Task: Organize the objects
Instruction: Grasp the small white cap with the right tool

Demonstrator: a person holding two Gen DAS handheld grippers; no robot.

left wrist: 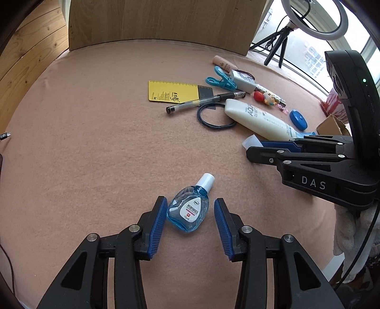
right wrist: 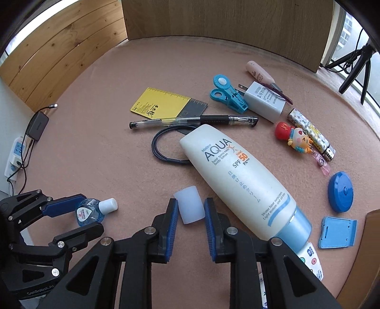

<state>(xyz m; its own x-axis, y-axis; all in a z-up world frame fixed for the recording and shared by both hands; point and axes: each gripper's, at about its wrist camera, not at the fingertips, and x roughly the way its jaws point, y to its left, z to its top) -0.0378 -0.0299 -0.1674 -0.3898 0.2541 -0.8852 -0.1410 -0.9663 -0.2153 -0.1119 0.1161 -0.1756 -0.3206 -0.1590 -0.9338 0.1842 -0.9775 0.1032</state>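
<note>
A small blue eye-drop bottle (left wrist: pixel 188 210) with a white cap lies flat on the pink cloth (left wrist: pixel 106 142). My left gripper (left wrist: pixel 191 199) straddles it, open, with a gap showing beside the right pad (left wrist: pixel 222 221). A white translucent cap (right wrist: pixel 190 205) sits between the blue pads of my right gripper (right wrist: pixel 191 200), which is shut on it, both pads against its sides. The white AQUA sunscreen tube (right wrist: pixel 237 176) lies just right of that gripper. In the right wrist view my left gripper (right wrist: pixel 91 211) is at the lower left around the eye-drop bottle (right wrist: pixel 89 212).
Behind lie a pen (right wrist: pixel 190 120), a dark hair band (right wrist: pixel 163 147), a yellow card (right wrist: pixel 156 104), a teal clip (right wrist: pixel 225 92), a white charger (right wrist: pixel 263 101), a toy figure (right wrist: pixel 296 140), a blue round case (right wrist: pixel 340 191) and a blue stand (right wrist: pixel 337 231). A wooden board (right wrist: pixel 225 16) stands at the back.
</note>
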